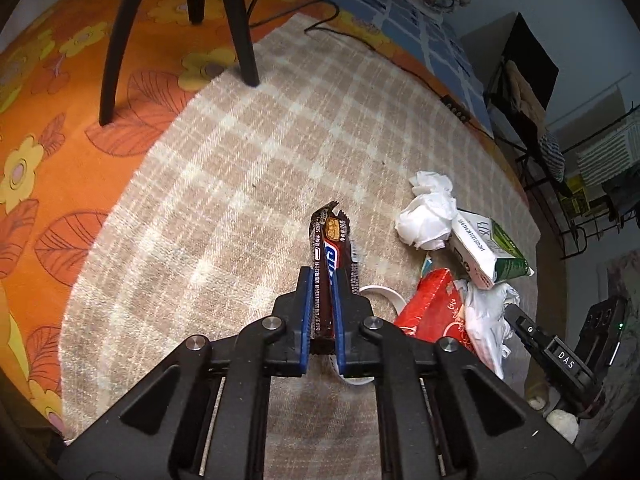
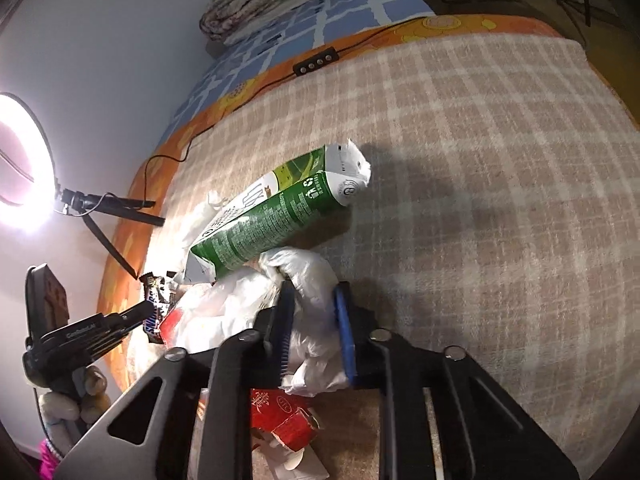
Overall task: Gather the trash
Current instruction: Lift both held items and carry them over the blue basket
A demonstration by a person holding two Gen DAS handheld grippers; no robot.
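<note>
Looking along the left gripper [image 1: 322, 280]: jaws clamped narrow on a candy wrapper [image 1: 330, 256] above the checked blanket [image 1: 240, 184]; crumpled tissue [image 1: 426, 216], green carton [image 1: 492, 252] and red packet [image 1: 430, 308] left lying just to the right. Then the right gripper [image 2: 316, 324]: jaws pinched on a white plastic bag [image 2: 308, 276], carton [image 2: 276, 216] resting against it. Two pieces gripped, neither binned; most still uncollected.

The red carton [image 2: 280, 420] lies partly hidden beneath the white plastic bag [image 2: 312, 320].
</note>
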